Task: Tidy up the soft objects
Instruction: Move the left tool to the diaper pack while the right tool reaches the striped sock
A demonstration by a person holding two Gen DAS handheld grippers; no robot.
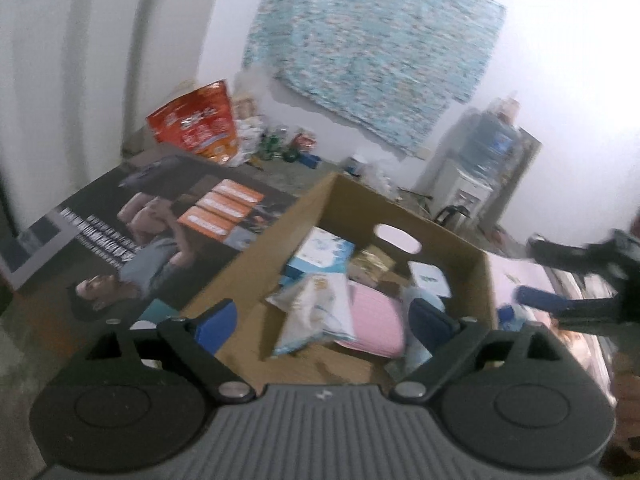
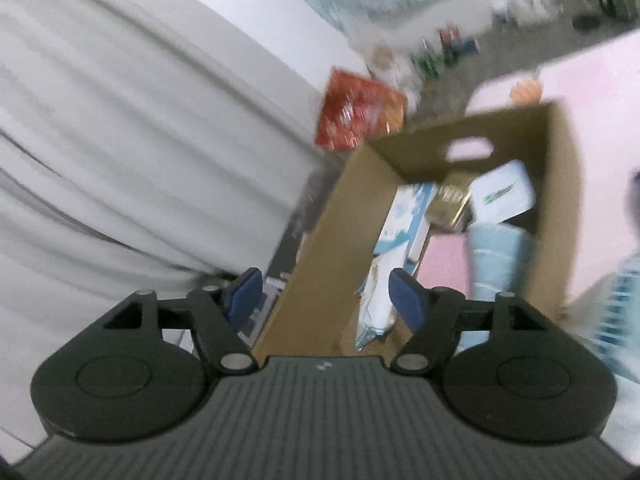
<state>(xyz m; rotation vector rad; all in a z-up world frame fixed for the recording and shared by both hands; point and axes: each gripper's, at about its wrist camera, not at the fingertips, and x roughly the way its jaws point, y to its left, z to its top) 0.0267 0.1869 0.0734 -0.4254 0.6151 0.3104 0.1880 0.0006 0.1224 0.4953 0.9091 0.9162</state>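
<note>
Hovering over the cardboard box (image 1: 460,256), we are holding left claw (image 1: 324,322) and right claw (image 2: 326,294) spread empty; blur is smearing the packets (image 1: 316,312) inside.

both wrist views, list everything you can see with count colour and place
cardboard box: one, brown, open top, on the floor ahead of both grippers
pink pack: one, pink, inside the box
white and blue pouch: one, lying in the box beside the pink pack
blue and white carton: one, in the box toward its far wall
gold pack: one, in the box near the handle cutout
red bag: one, red-orange, by the far wall
poster: one, dark, flat on the floor left of the box
patterned cloth: one, light blue, hung on the wall
water dispenser: one, white with blue bottle, at right
left hand-held gripper: open, empty
right hand-held gripper: open, empty
</note>
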